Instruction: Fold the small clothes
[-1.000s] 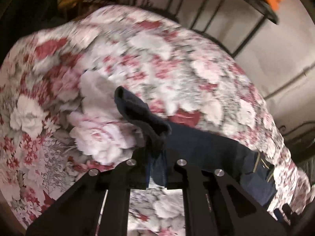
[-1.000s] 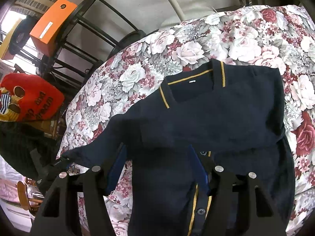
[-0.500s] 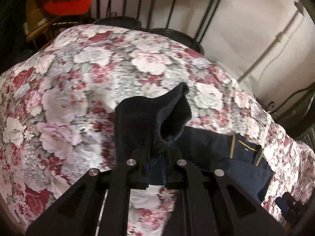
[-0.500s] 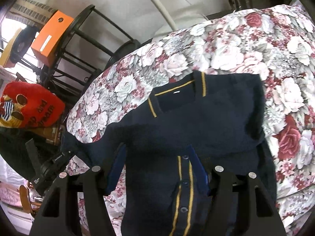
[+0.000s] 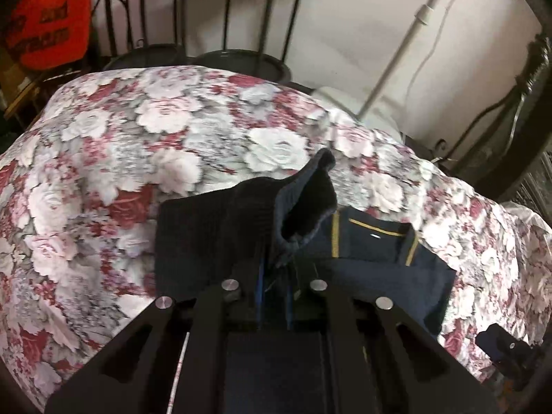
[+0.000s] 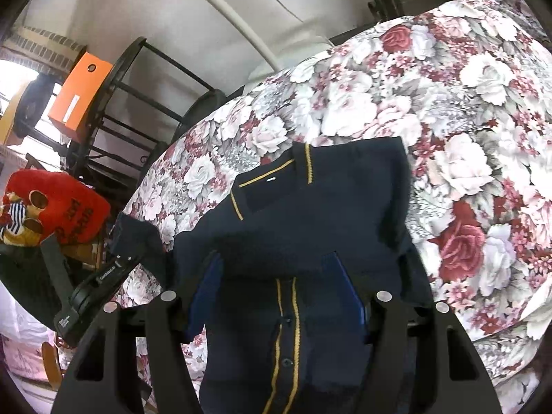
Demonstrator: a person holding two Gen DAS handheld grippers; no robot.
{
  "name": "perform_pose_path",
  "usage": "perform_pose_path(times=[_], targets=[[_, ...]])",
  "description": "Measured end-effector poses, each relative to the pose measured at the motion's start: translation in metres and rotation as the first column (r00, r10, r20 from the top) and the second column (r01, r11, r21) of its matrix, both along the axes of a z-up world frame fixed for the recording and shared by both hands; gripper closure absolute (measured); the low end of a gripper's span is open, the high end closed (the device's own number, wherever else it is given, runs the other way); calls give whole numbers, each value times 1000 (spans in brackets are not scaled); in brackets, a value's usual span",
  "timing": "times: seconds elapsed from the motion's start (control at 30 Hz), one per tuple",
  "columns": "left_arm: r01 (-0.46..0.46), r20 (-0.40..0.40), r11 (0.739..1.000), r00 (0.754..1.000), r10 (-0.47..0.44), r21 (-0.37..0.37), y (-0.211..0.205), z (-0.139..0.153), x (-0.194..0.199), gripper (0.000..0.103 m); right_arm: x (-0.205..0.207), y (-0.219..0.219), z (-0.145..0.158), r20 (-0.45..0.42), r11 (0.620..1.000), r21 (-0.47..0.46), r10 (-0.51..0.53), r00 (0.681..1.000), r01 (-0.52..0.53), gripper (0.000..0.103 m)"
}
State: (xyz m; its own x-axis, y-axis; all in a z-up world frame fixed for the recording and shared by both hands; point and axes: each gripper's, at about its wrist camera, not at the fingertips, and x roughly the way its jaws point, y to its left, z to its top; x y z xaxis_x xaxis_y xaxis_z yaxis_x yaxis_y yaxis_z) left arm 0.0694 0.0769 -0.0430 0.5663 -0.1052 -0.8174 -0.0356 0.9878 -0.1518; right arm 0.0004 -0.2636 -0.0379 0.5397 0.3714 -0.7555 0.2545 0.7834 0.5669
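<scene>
The left gripper (image 5: pixel 274 284) is clamping the ribbed cuff of a navy sleeve (image 5: pixel 248 220), its jaws pinched tight on the knit, with the cuff's open mouth standing up above the fingertips. The sleeve is hanging over the left part of the cardigan (image 6: pixel 310 227), which is lying on the floral cloth (image 5: pixel 138 138) with its 2 yellow collar stripes showing toward the wall.

The right gripper (image 6: pixel 276 296) is hovering over the cardigan's button band, jaws standing wide with the blue pads either side of the yellow-edged placket; whether the pads are touching the fabric cannot be told. The right sleeve is already lying folded across the chest. In the right wrist view, the left gripper is showing at the cloth's left edge, pinching the sleeve. An orange box (image 6: pixel 81 93) is sitting on a black rack (image 6: pixel 145 103) behind, with a red cushion (image 6: pixel 55 207) below it.
</scene>
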Motion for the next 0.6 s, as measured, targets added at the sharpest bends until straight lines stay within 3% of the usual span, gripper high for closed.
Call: perform_pose_path(times=[0.6], targets=[[195, -14, 980, 981, -194, 40, -138, -10, -8, 95, -36, -73, -3, -7, 993, 22, -114, 994, 114, 38]])
